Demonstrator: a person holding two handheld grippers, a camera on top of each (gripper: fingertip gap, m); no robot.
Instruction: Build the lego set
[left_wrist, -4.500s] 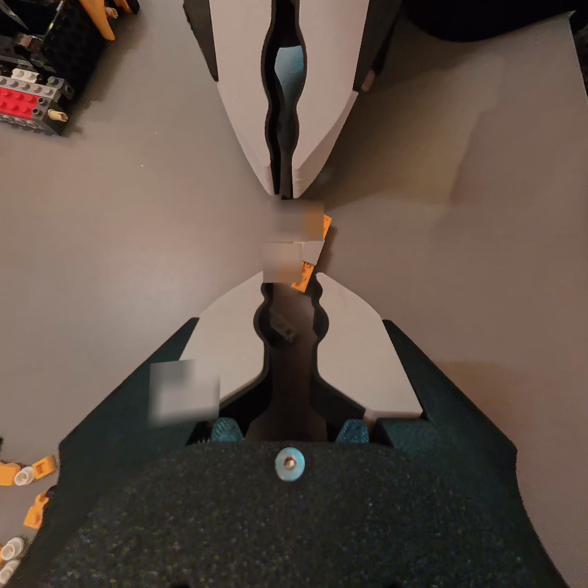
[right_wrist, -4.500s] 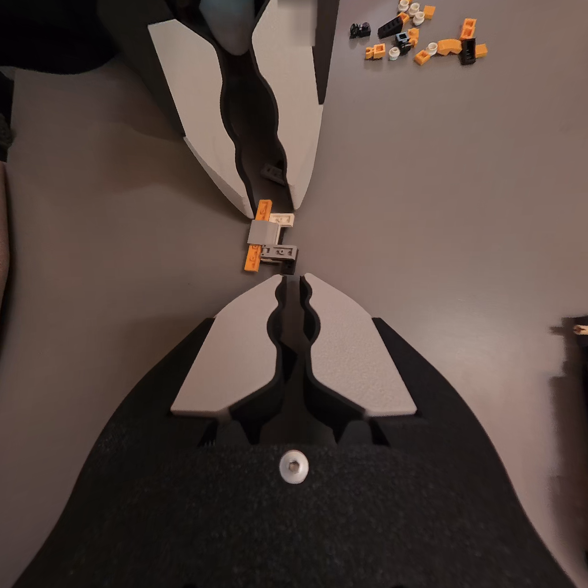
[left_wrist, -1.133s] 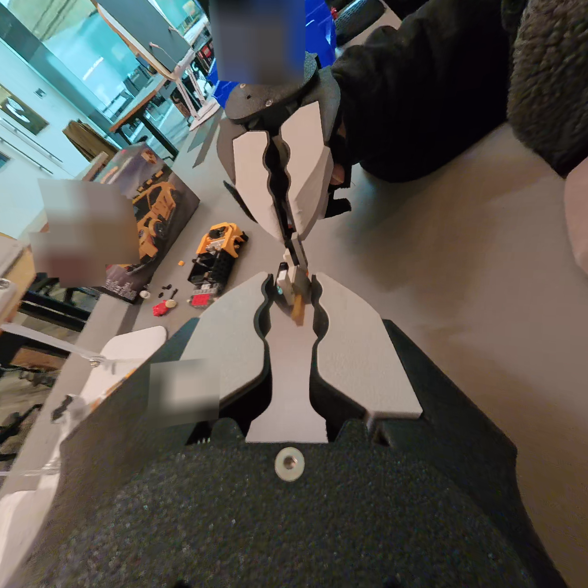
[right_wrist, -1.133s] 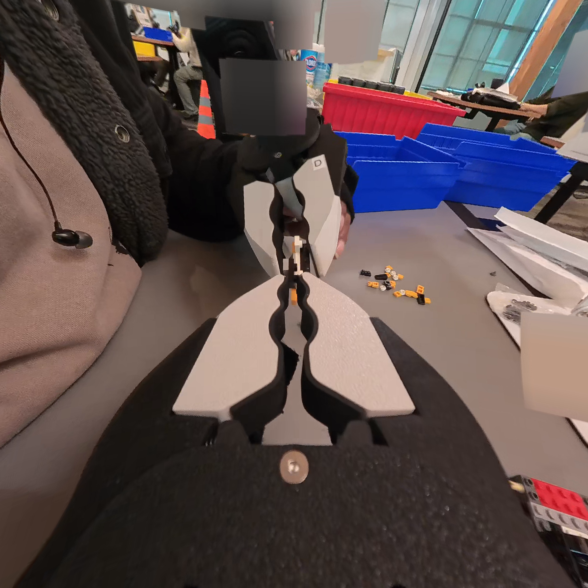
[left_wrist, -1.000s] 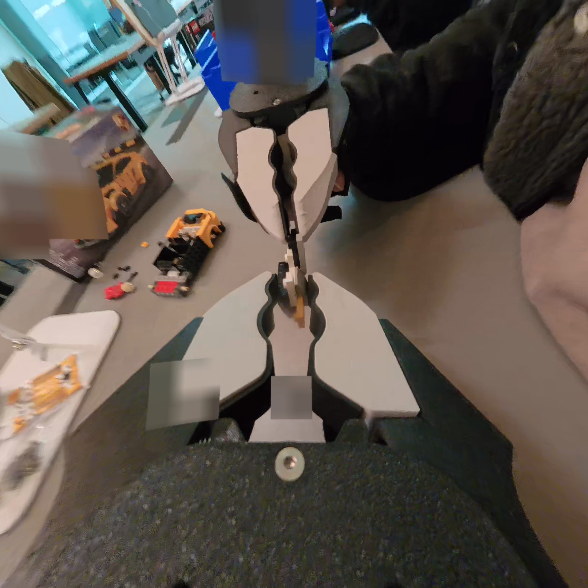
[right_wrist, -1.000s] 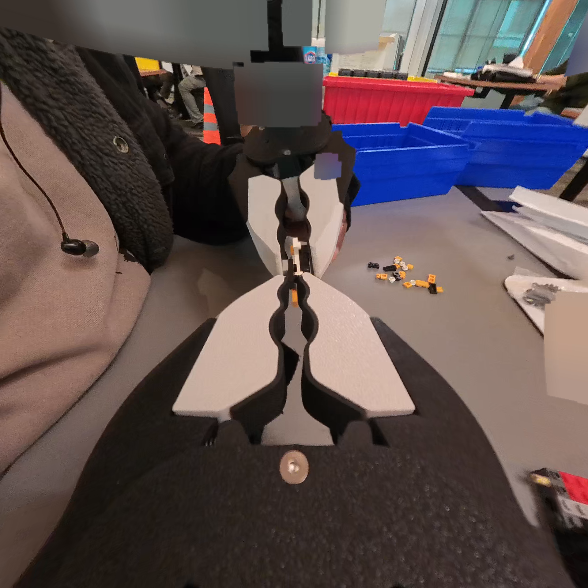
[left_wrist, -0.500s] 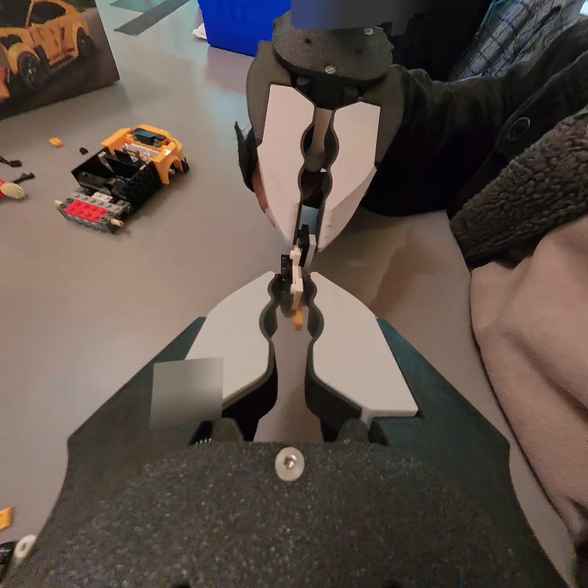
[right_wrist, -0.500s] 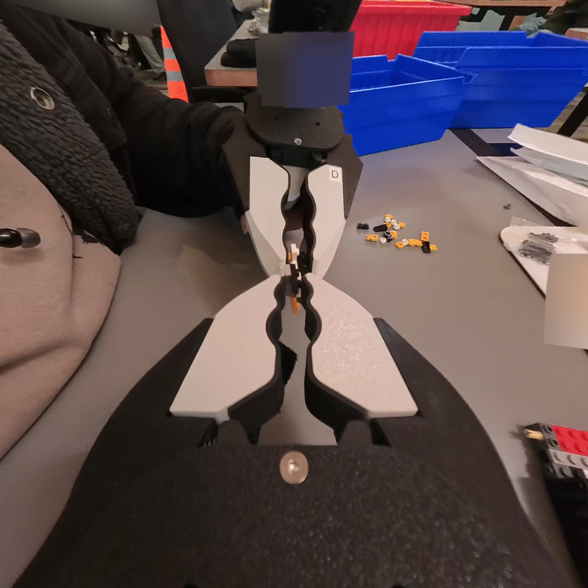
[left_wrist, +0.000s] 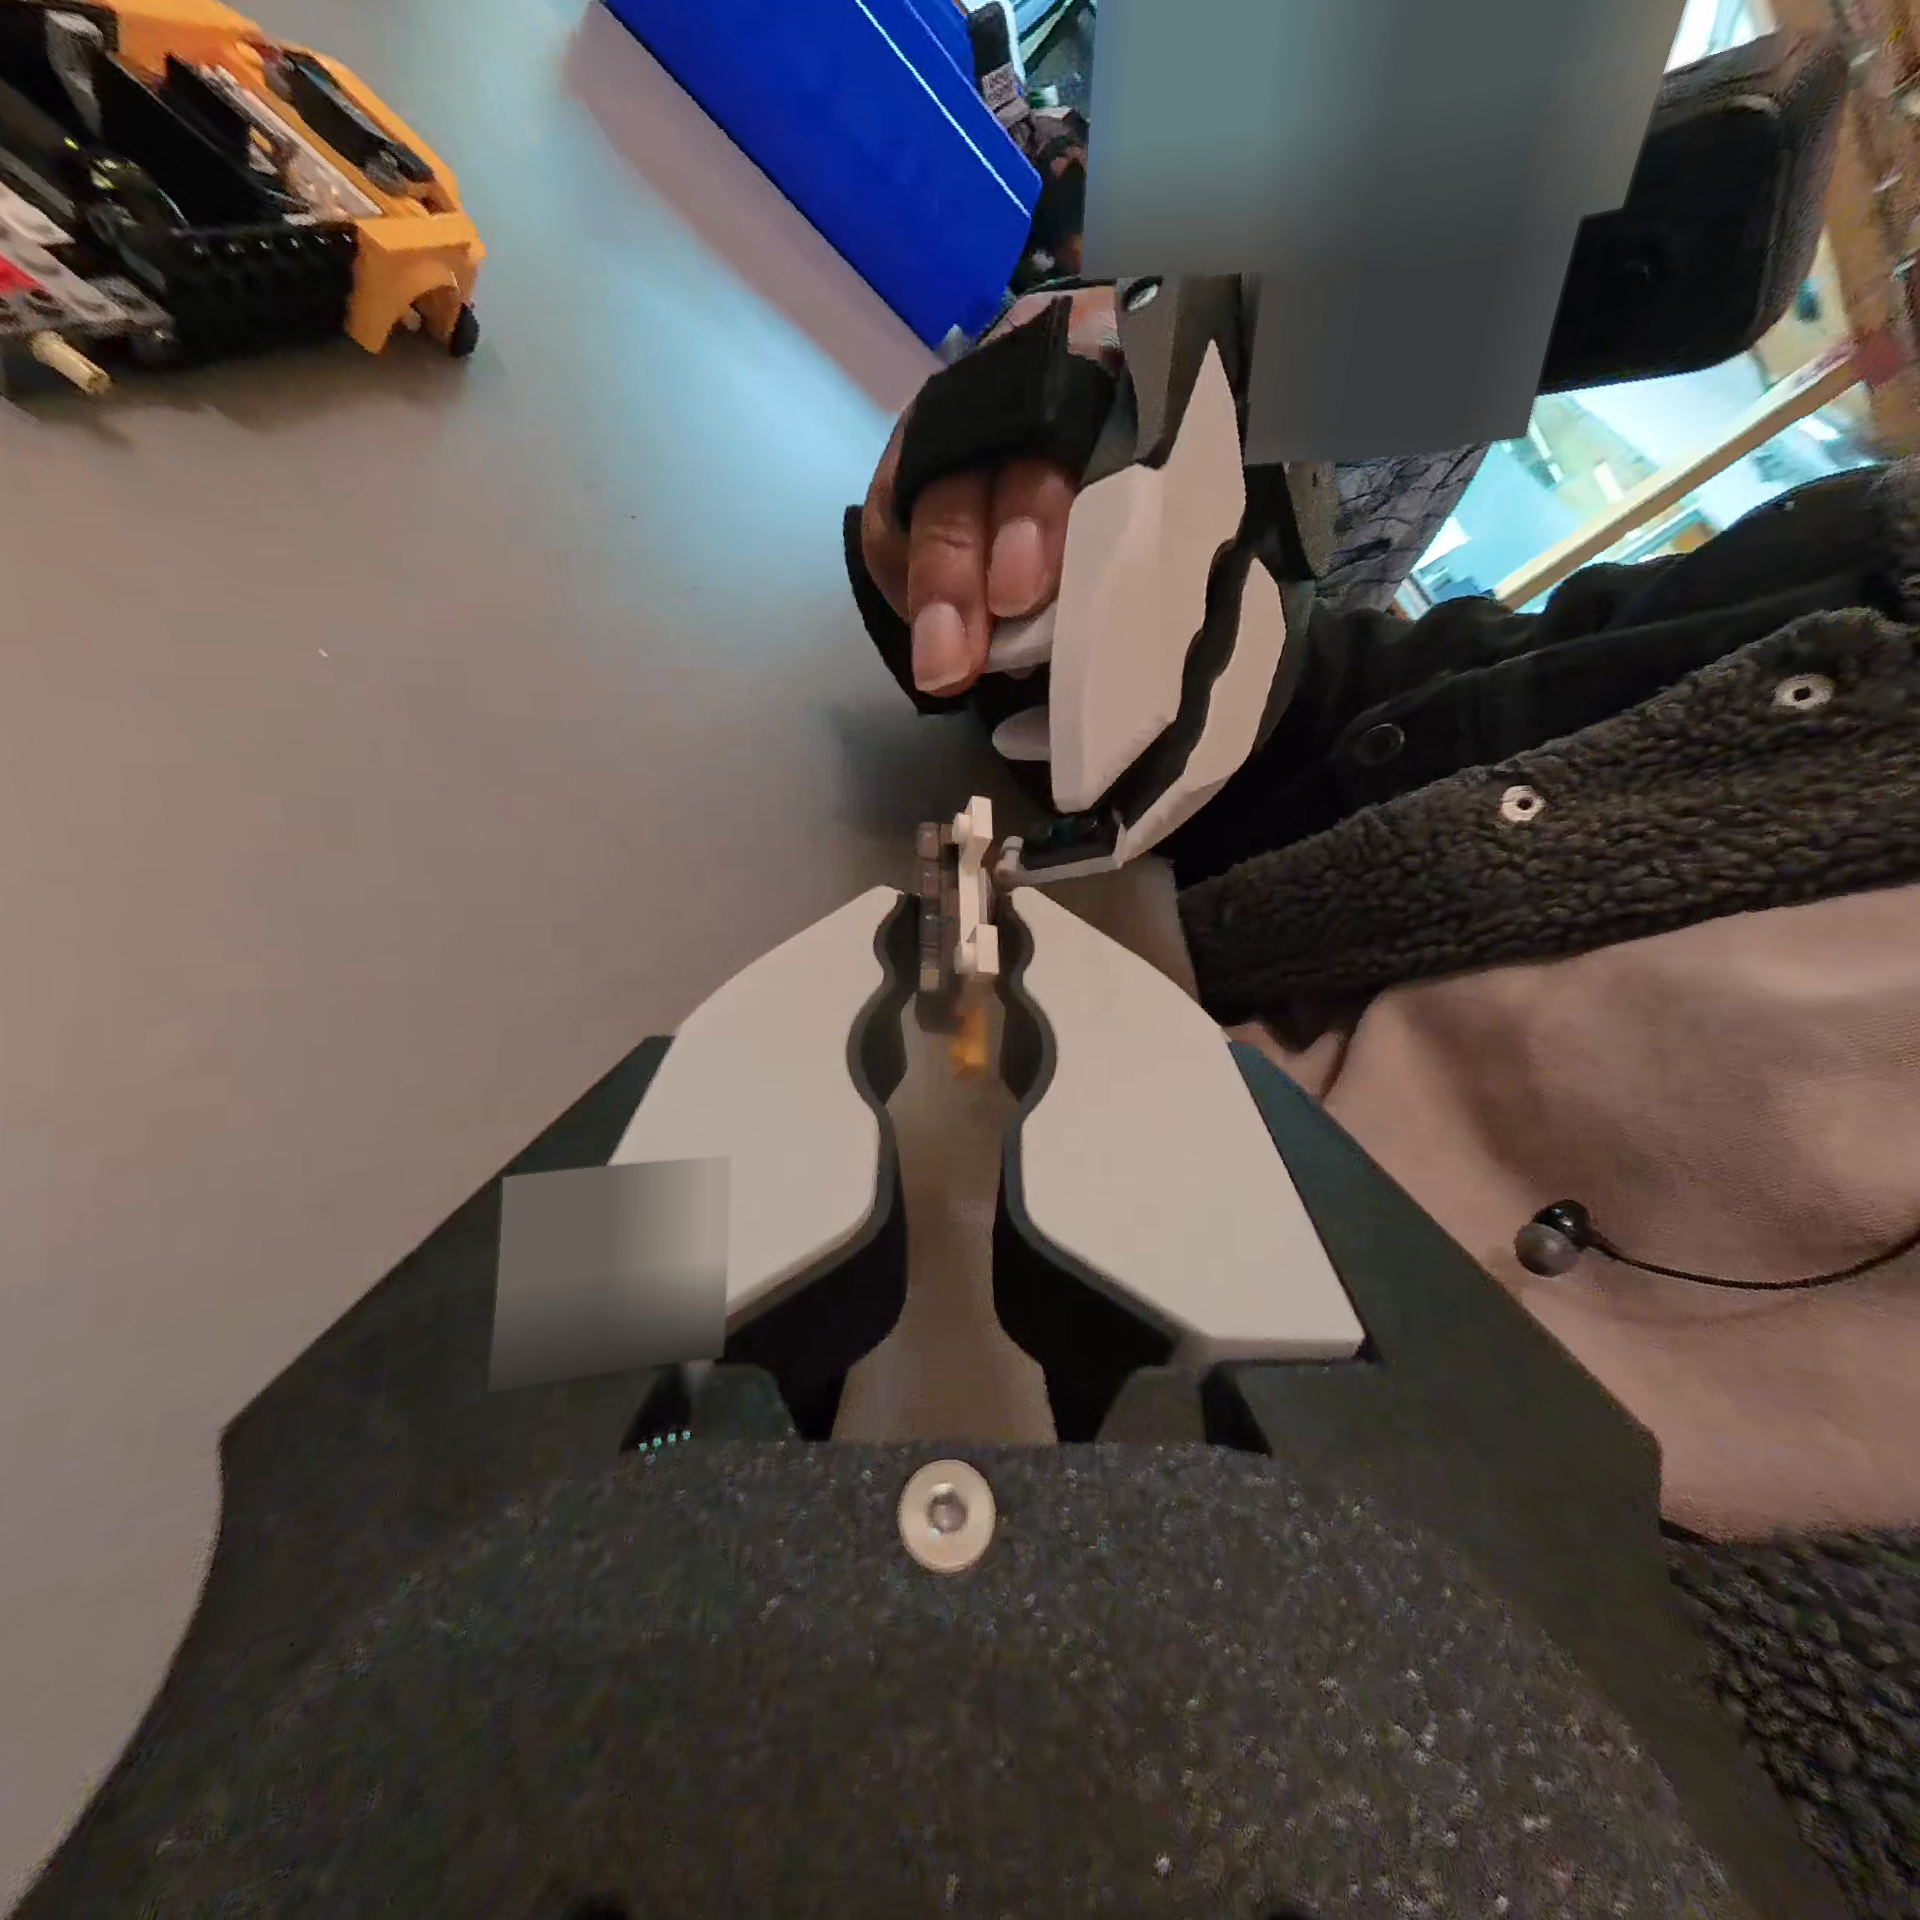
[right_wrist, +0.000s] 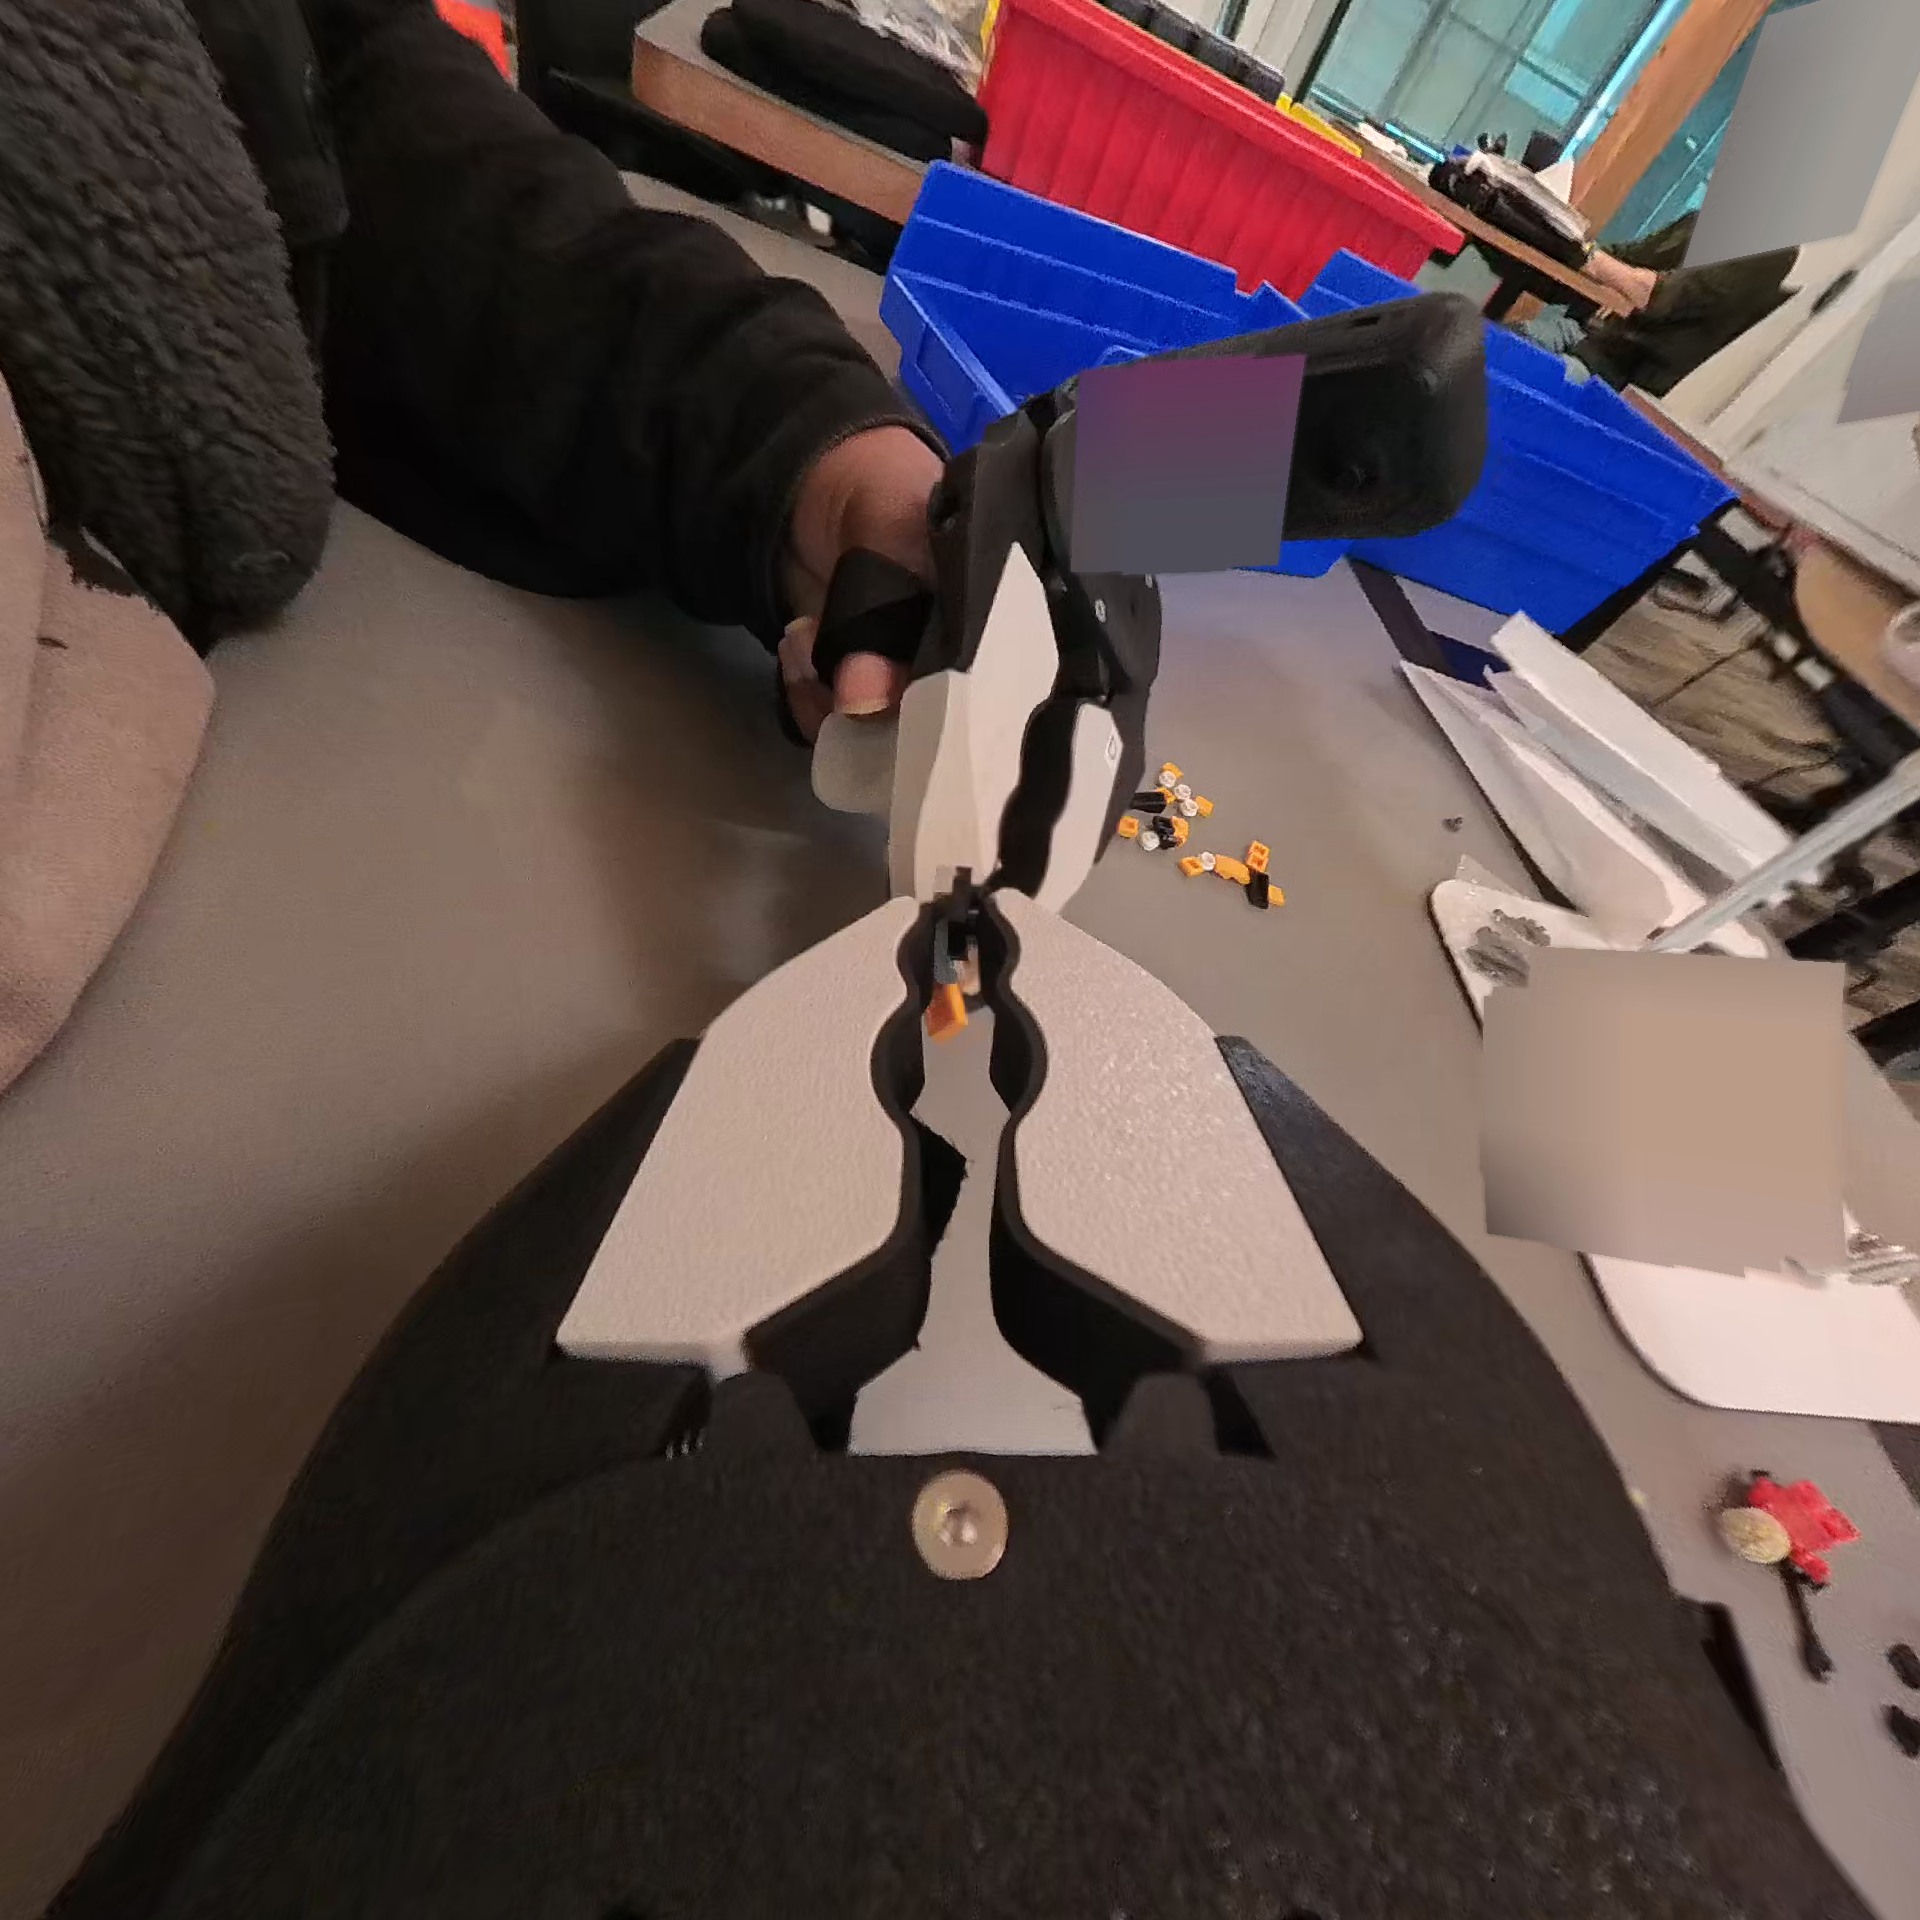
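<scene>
- While both tools meet in mid-air above the grey table (left_wrist: 436, 748), the part-built orange and black car (left_wrist: 239, 197) sits untouched far left at the back of the left wrist view.
- Left gripper (left_wrist: 951, 914): jaws narrow, pinched on the small sub-assembly (left_wrist: 961, 914) — grey, white and black plates stacked edge-on, an orange piece hanging below into the jaw hollow.
- Right gripper (left_wrist: 1081, 847): comes in from the right at a tilt, tips closed on a small dark grey piece (left_wrist: 1060, 857) whose free end touches the white plate of the stack.
- From the right wrist view the joint sits right at that gripper's own tips; the stack shows there only as a dark sliver with the orange piece below, so stud alignment cannot be read.
- Judgement — the step is seating the dark piece onto the stack. Do it well: keep the left grip firm and square, press straight along the stud axis, not sideways; a skewed push could twist the stack out of the jaws.
- Loose orange and black bricks (right_wrist: 1195, 842) lie on the table beyond, right of centre.
</scene>
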